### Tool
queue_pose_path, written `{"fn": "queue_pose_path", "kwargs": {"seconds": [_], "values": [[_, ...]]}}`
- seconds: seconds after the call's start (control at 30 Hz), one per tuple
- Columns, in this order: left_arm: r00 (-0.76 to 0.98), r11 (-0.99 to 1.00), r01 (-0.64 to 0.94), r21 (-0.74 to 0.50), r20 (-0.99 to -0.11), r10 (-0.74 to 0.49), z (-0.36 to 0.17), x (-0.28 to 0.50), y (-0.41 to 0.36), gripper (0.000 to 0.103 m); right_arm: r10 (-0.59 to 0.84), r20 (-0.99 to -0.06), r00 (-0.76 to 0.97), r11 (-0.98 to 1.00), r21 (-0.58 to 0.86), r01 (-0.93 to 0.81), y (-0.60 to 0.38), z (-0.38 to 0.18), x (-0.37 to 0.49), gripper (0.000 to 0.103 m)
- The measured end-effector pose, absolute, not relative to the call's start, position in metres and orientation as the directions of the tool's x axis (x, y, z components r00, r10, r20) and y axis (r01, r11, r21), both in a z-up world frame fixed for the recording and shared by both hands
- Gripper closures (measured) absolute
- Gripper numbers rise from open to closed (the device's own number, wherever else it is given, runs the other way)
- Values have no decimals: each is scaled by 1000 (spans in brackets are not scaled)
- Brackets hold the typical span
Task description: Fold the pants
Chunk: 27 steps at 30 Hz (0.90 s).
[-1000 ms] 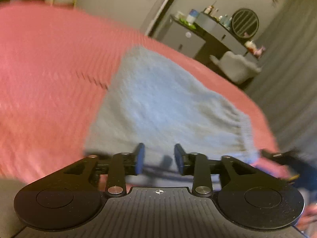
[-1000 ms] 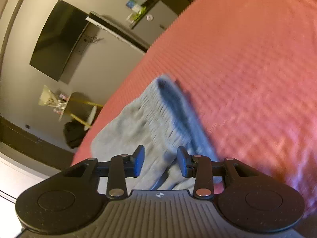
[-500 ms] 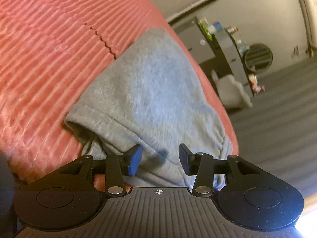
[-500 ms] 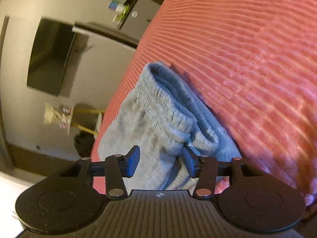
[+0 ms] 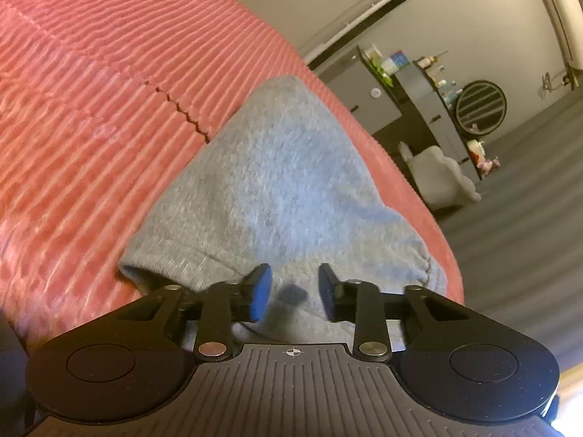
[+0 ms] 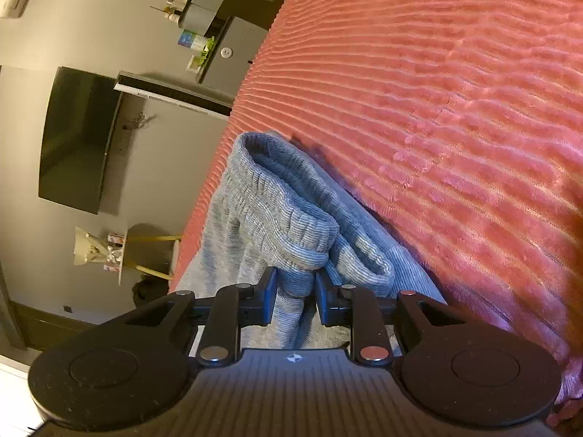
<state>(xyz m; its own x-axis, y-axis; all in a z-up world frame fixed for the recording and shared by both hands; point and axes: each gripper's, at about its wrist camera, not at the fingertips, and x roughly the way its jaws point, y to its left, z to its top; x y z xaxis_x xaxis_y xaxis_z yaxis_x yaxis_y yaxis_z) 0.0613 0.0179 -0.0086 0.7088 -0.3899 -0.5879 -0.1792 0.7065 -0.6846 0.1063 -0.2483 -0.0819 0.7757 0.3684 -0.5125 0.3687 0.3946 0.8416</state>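
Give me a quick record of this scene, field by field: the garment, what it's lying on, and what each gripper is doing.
garment: grey pants, partly folded
surface: red ribbed bedspread
left gripper: jaws just closing, pants fabric between them, pads not clearly pressing
right gripper: jaws just closed on the ribbed waistband

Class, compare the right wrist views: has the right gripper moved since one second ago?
Yes. The right gripper has come down closer to the grey pants on the red bedspread, jaws closing on the waistband.

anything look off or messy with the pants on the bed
Mostly tidy. The gray pants lie folded on the pink bedspread, but the ribbed waistband layers are bunched and uneven near the right tongs.
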Motion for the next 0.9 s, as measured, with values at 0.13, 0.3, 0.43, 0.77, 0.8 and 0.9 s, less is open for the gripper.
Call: {"fn": "queue_pose_path", "kwargs": {"seconds": [0.13,0.3,0.43,0.77,0.8,0.9], "values": [[714,715,-170,-678,-585,-384,-8,56,24,96,345,-562,752,490,791,367,-243,-70,111,83],[730,729,-156,-666,-575,-369,0,50,31,98,303,-573,762,588,742,324,-234,-45,105,85],[739,749,-133,-649,-569,-361,11,45,34,98,319,-527,787,570,771,285,-239,-31,96,88],[765,884,-87,-459,-599,-236,43,48,39,58,311,-525,792,631,738,241,-249,-24,85,97],[763,888,-90,-450,-605,-229,44,51,42,55,307,-530,791,642,729,239,-250,-24,86,94],[718,892,-55,-449,-639,-277,41,69,46,45,284,-562,777,656,705,271,-255,-28,91,75]]}}
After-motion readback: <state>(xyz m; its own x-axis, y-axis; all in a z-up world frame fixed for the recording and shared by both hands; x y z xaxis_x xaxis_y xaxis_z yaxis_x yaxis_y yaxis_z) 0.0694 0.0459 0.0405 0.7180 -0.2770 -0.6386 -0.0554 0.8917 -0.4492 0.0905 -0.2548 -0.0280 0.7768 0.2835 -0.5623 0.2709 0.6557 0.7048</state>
